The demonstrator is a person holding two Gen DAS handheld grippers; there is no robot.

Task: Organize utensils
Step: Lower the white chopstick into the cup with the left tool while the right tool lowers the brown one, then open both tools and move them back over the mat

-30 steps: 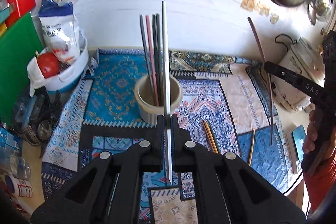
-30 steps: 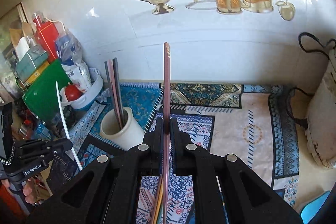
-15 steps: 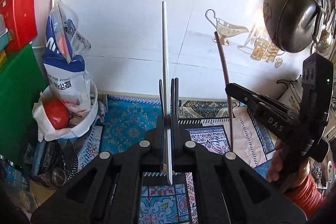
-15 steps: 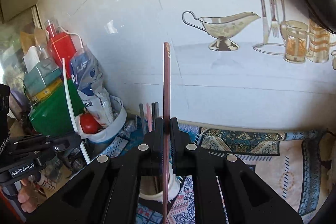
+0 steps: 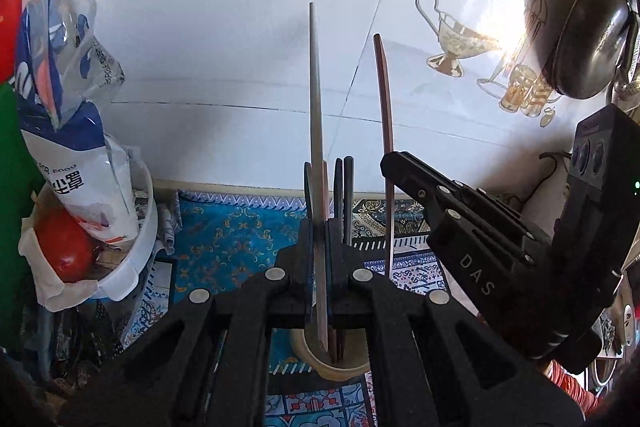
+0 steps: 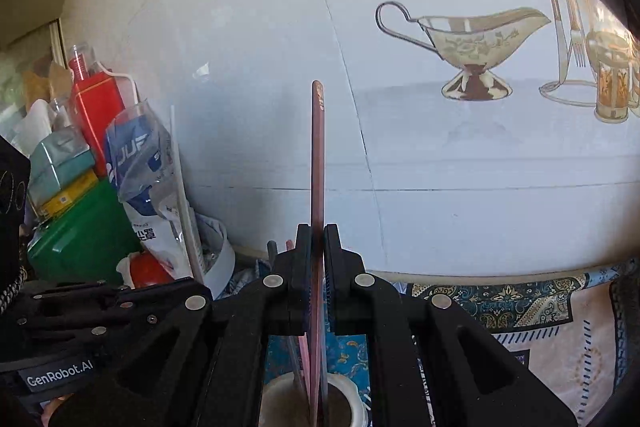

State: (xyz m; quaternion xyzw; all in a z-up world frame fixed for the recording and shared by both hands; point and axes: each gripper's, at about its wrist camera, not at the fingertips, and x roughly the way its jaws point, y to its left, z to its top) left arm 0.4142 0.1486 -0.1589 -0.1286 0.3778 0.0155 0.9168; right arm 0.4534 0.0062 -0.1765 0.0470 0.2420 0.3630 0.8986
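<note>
Chopsticks are being carried to the holder, one in each tool. The left gripper (image 5: 319, 247) is pressed together on a pale chopstick (image 5: 315, 107), which is held upright with its lower tip just above the mouth of the beige cup (image 5: 340, 367) seen below the jaws. The right gripper (image 6: 318, 251) is likewise clamped on a reddish-brown chopstick (image 6: 317, 155), whose lower end is seen over or just inside the same cup (image 6: 352, 399); which of the two cannot be told. Several dark and pink sticks (image 5: 344, 187) are already stood in the cup, directly ahead of the left jaws. The step in hand is judged to be placement of both sticks. What is called for next is a short lowering so each tip is well inside the rim, then release, with care that the two tools, close side by side, are not knocked together.
</note>
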